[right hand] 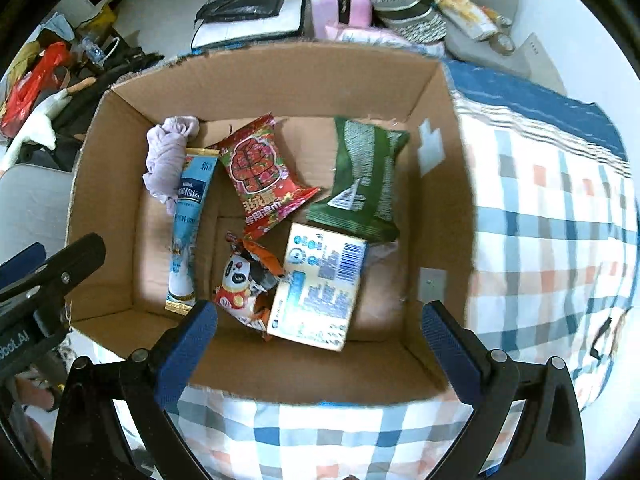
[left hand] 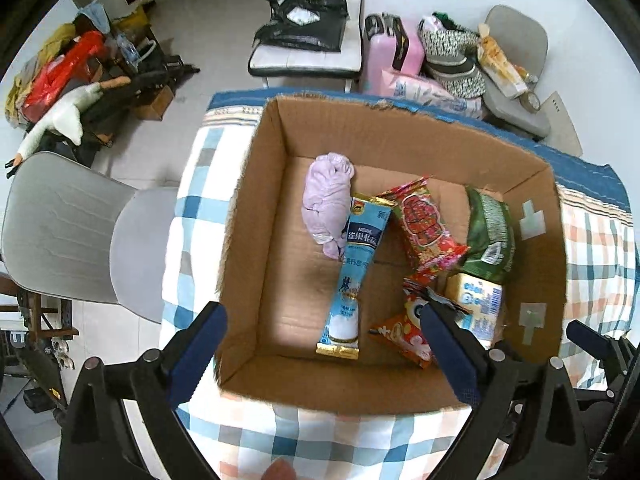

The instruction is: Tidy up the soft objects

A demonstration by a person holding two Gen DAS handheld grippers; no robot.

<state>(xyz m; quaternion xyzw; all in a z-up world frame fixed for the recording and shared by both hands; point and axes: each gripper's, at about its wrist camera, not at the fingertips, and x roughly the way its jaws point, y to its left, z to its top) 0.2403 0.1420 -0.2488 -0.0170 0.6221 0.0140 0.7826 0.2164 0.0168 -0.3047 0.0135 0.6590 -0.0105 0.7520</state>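
An open cardboard box (left hand: 256, 208) (right hand: 120, 92) stands on a checked cloth. In it lie a lilac rolled cloth (left hand: 326, 200) (right hand: 168, 156), a long blue sachet (left hand: 354, 276) (right hand: 186, 224), a red snack bag (left hand: 424, 228) (right hand: 258, 168), a green bag (left hand: 490, 232) (right hand: 362, 176), a panda snack bag (left hand: 404, 332) (right hand: 244, 284) and a yellow-blue pack (left hand: 476, 304) (right hand: 320, 288). My left gripper (left hand: 324, 340) is open and empty above the box's near side. My right gripper (right hand: 320, 336) is open and empty above the near wall.
The checked cloth (left hand: 328, 440) (right hand: 552, 240) covers the table. A grey chair (left hand: 68, 232) stands at the left. Beyond the box are a white chair with a black bag (left hand: 308, 20), a pink suitcase (left hand: 390, 48) and floor clutter with a goose plush (left hand: 64, 116).
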